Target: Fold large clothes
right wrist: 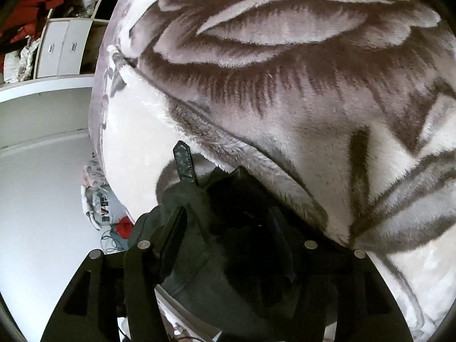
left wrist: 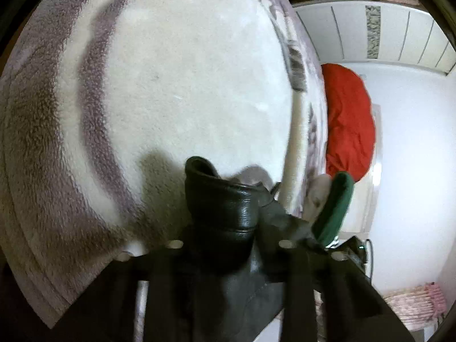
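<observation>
A black leather jacket point(left wrist: 228, 213) fills the jaws of my left gripper point(left wrist: 230, 245), which is shut on a thick folded edge of it above a fluffy white and grey blanket point(left wrist: 171, 85). A green knit cuff point(left wrist: 336, 208) of the jacket sticks up at the right. In the right wrist view my right gripper point(right wrist: 228, 245) is shut on another bunch of the black jacket point(right wrist: 242, 199). A black strap point(right wrist: 183, 159) points up from it. The blanket point(right wrist: 285, 99) lies right behind.
The blanket covers a bed. A red cloth point(left wrist: 350, 125) lies beside the bed on the white floor. White cupboards point(left wrist: 370, 34) stand beyond, and a pink basket point(left wrist: 413, 305) is at the lower right. Clothes and cables point(right wrist: 111, 216) lie on the floor beside the bed.
</observation>
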A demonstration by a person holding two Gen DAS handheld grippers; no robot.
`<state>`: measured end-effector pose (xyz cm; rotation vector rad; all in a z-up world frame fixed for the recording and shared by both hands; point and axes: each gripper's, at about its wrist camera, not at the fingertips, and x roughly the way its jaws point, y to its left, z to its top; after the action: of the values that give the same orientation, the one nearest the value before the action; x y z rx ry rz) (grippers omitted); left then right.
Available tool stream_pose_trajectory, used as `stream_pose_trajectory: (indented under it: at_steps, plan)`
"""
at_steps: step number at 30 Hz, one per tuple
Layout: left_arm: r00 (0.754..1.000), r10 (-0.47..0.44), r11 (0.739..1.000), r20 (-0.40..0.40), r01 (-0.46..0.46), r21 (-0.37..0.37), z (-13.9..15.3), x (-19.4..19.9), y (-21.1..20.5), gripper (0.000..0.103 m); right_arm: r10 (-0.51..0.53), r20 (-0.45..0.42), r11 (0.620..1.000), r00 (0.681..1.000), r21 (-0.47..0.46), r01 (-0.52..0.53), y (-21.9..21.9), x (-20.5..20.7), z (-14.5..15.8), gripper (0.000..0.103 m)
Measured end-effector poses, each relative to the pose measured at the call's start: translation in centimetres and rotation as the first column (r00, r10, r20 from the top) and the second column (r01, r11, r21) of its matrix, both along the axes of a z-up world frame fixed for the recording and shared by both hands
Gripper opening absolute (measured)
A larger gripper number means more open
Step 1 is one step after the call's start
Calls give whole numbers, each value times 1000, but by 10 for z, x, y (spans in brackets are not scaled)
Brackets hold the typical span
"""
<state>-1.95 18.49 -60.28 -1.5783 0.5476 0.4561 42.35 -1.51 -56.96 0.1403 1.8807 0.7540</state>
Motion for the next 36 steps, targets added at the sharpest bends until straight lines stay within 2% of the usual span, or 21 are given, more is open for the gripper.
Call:
stream_pose_trajectory:
  at_steps: [1, 3, 5, 6, 9, 11, 13, 14, 15, 17, 20, 22, 24, 25, 26, 28, 32, 36]
  plan:
    - [1000, 5, 1000, 15, -5, 0, 0, -2, 1, 18, 5, 4, 1000, 1000, -6, -5, 1, 1, -1, 61]
    - [999, 17, 1000, 43, -16, -23, -8, -8, 3, 16, -14, 45, 1000, 999, 5, 14, 2, -1, 4, 15]
    - [998, 19, 998, 56, -15, -68, -25, -11, 7, 15, -139, 12, 990, 990, -30, 139, -6, -1, -1, 14]
    - [998, 25, 995, 55, -20, -96, -36, -12, 10, 15, -167, 3, 985, 986, -49, 167, -7, -1, -6, 14]
    - [998, -24, 994, 63, 31, -106, -33, -9, 16, 17, -176, -49, 980, 983, -103, 170, 1, 2, -33, 14]
    - [996, -65, 994, 64, 70, -87, -16, -12, 13, 37, -97, -74, 991, 993, -95, 90, 12, 6, -29, 18]
    - [996, -87, 994, 23, 88, -66, 2, -22, 3, 53, -10, -91, 999, 996, -53, 5, 10, 12, -6, 37]
    - [996, -89, 994, 18, 90, -59, 8, -29, -4, 54, 31, -76, 998, 997, -50, -35, 7, 14, 4, 59]
    - [996, -91, 994, 20, 92, -56, 14, -35, -14, 54, 73, -45, 996, 996, -45, -75, 2, 15, 16, 67]
    - [994, -111, 992, -2, 111, -60, 19, -40, -35, 54, 200, 32, 978, 979, -62, -198, -10, 14, 37, 67]
    - [987, -159, 984, 5, 159, -76, 17, -29, -66, 54, 342, 18, 937, 940, -87, -339, -29, 4, 36, 67]
    - [979, -202, 975, 20, 203, -92, 11, -11, -83, 54, 395, -13, 915, 918, -86, -395, -38, -7, 26, 67]
    - [976, -214, 976, -25, 213, -38, 11, 1, -93, 54, 445, -24, 891, 895, -88, -445, -41, -20, 15, 67]
    - [978, -207, 978, -35, 207, -10, 13, 5, -94, 50, 462, -18, 882, 887, -92, -462, -41, -25, 11, 66]
    - [978, -201, 979, -54, 202, 14, 13, 7, -94, 35, 456, 0, 886, 890, -97, -454, -41, -28, 8, 61]
    - [980, -192, 981, -48, 193, 18, 10, 4, -91, 23, 418, 33, 904, 908, -112, -413, -42, -30, 5, 54]
    - [974, -228, 973, 4, 228, -29, -11, -1, -80, 22, 294, 54, 944, 954, -172, -282, -48, -32, 0, 47]
    - [965, -263, 964, -6, 263, -34, 5, 4, -77, 25, 208, 9, 963, 978, -176, -204, -57, -23, -19, 47]
